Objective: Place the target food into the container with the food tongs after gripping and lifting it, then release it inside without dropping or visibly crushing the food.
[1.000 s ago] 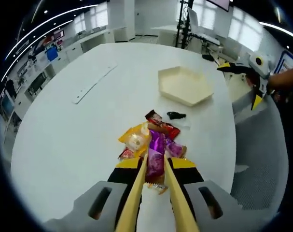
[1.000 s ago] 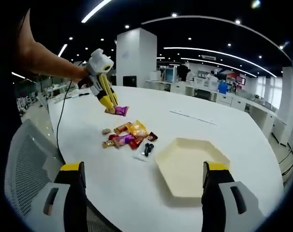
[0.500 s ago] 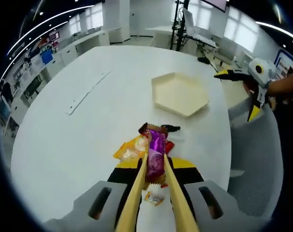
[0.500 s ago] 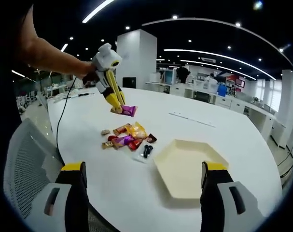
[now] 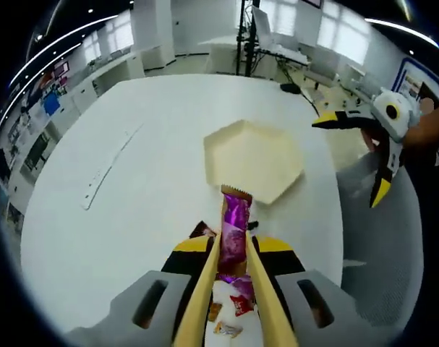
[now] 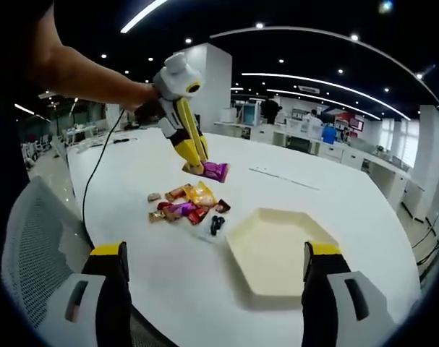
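While the left gripper (image 5: 233, 249) hangs above the table (image 5: 132, 195), its yellow tongs are closed on a purple packet (image 5: 233, 235), pinched between the two jaws with its crimped brown end sticking out past the tips. In the left gripper view the packet's far end overlaps the near edge of the tray (image 5: 252, 159), a cream hexagonal dish with a low rim, lying flat and holding nothing that I can see. Below the jaws lie a few loose wrapped sweets (image 5: 233, 311), red and orange, on the white surface. A pale flat strip (image 5: 103, 173) lies on the table well apart to the left. The right gripper (image 5: 382, 141) comes in from the right of that view, in a hand, off the table edge, its yellow-tipped jaws spread.

In the right gripper view the right gripper's (image 6: 215, 289) own jaws stand wide apart with nothing between them. Beyond them the tray (image 6: 277, 249) sits near the table edge. Left of the tray lies the pile of sweets (image 6: 183, 206) with a small black item (image 6: 217, 223) just beside it. The left gripper (image 6: 197, 163) is raised over the pile, packet (image 6: 214, 171) clear of the table and short of the tray. A black cable (image 6: 92, 181) runs along the left table edge; a grey mesh chair (image 6: 38, 246) stands at lower left
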Demonstrator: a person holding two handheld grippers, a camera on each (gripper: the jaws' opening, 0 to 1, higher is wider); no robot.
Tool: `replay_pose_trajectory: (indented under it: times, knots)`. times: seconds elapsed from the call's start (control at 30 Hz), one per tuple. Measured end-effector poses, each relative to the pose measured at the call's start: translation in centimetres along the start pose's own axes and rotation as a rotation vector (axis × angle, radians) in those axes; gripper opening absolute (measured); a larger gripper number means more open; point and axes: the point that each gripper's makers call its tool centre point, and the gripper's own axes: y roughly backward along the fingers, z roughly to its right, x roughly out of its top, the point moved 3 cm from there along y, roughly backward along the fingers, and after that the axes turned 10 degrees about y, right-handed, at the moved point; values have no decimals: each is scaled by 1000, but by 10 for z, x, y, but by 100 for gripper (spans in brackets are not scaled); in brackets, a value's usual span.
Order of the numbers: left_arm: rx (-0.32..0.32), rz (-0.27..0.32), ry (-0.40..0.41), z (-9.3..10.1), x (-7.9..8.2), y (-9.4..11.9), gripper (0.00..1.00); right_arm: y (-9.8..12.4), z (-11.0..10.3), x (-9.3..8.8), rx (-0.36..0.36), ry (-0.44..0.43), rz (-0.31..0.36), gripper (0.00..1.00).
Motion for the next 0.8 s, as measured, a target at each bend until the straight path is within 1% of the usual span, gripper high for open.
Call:
replay_pose_trajectory:
  times: [0.13, 0.2, 0.23, 0.3, 0.53, 0.6, 0.63, 0.73, 0.8]
  knots:
    - [-16, 3, -13, 7, 15, -11, 17, -1, 0, -3, 6, 2, -19, 99]
    - [-17, 2, -25, 9, 23, -18, 17, -3, -4, -4, 21, 29, -36, 98]
    - [-31, 2, -27, 12, 28, -23, 17, -4, -6, -4, 29, 35, -40, 98]
    - [-35, 3, -36, 13, 34, -29, 17, -4, -6, -5, 28, 39, -44, 98]
    - [-74, -7, -41, 25, 60, -58, 17, -3, -3, -4, 14, 21, -34, 99]
    - [-74, -10, -46, 27, 65, -63, 17, -3, -3, -4, 12, 14, -27, 99]
    - [-85, -12, -49, 31, 68, -67, 18, -2, -2, -3, 9, 12, -23, 99]
    - [-97, -15, -54, 38, 78, -76, 18, -2, -3, 0, 11, 17, 1, 96]
    - [-103, -17, -59, 42, 83, -83, 18, -2, -4, 1, 11, 17, 3, 96]
